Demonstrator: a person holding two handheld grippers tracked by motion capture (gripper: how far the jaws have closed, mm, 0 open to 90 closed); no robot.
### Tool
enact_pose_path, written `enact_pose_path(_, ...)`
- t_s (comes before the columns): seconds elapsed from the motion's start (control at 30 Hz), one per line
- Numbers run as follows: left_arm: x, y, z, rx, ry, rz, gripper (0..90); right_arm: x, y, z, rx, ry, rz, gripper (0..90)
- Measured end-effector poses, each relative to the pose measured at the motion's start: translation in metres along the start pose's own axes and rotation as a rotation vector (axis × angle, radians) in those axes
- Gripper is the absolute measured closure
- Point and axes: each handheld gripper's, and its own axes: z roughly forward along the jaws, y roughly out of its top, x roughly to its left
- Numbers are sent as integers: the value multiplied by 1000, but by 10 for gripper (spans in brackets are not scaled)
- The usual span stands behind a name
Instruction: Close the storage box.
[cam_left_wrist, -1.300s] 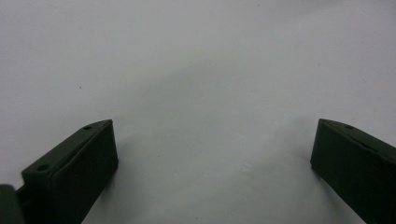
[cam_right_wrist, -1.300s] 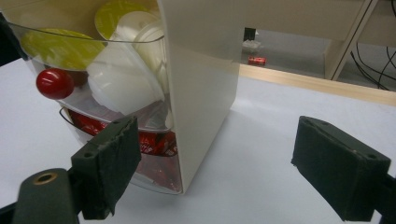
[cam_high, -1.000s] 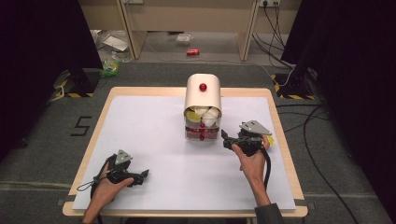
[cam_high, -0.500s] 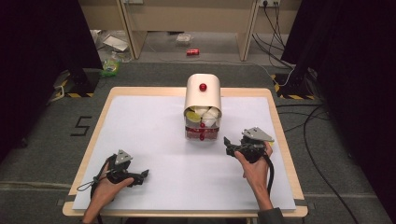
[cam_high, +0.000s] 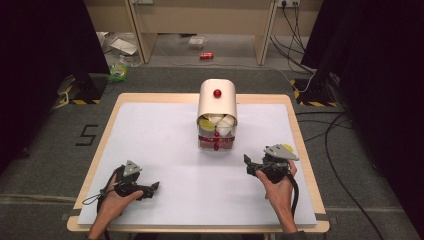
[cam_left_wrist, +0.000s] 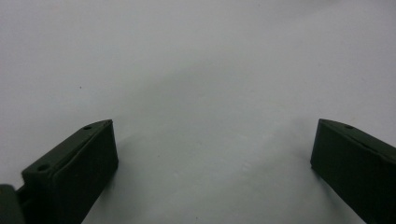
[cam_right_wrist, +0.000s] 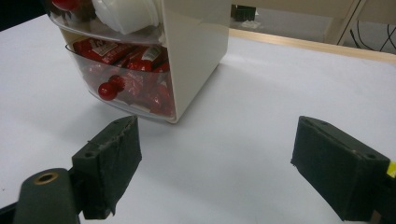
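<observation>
- High view: white table (cam_high: 165, 125) with a wood rim and wide bare sheet between the hands. Cream drawer box (cam_high: 217, 114) at centre back. Left gripper (cam_high: 151, 188) near the front-left edge, right gripper (cam_high: 247, 165) front-right, near the box. Grey floor, cables and litter beyond.
- Left gripper view: jaws spread wide over blank white sheet, nothing between.
- Right gripper view: jaws apart, empty. Red packets (cam_right_wrist: 140, 74) in the lower clear drawer, red knob (cam_right_wrist: 106, 91) in front; box top cut off.
</observation>
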Motion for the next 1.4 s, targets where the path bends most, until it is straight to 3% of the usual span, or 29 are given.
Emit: enact_pose_path(1.4, 0, 0, 0, 0, 0, 0, 0, 0, -37, -20, 70, 36, 3, 158)
